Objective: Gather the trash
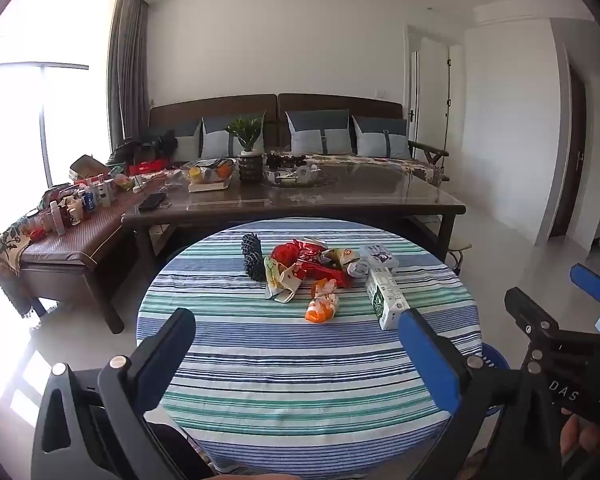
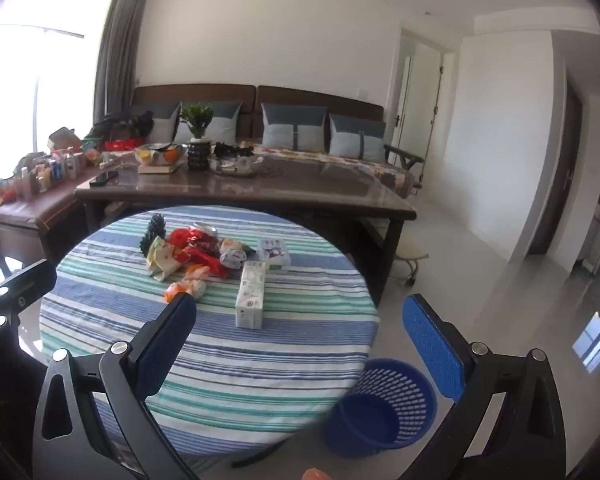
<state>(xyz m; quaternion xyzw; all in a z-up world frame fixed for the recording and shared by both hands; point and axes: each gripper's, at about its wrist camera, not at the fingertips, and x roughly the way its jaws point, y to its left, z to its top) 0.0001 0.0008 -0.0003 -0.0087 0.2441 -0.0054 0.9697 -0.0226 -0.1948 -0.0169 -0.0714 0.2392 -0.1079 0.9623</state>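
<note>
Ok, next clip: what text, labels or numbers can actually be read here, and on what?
"DAS": white letters on the right gripper body, cut off at the frame edge.
"AI", possibly "LAI": on the left gripper body, cut off.
Milk carton: print too small to read.
Snack wrappers: print too blurred.

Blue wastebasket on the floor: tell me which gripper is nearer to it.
Right. The right gripper hangs open almost directly above the blue wastebasket, beside the round table. The left gripper, also open, is over the table's near edge, farther left of it.
</note>
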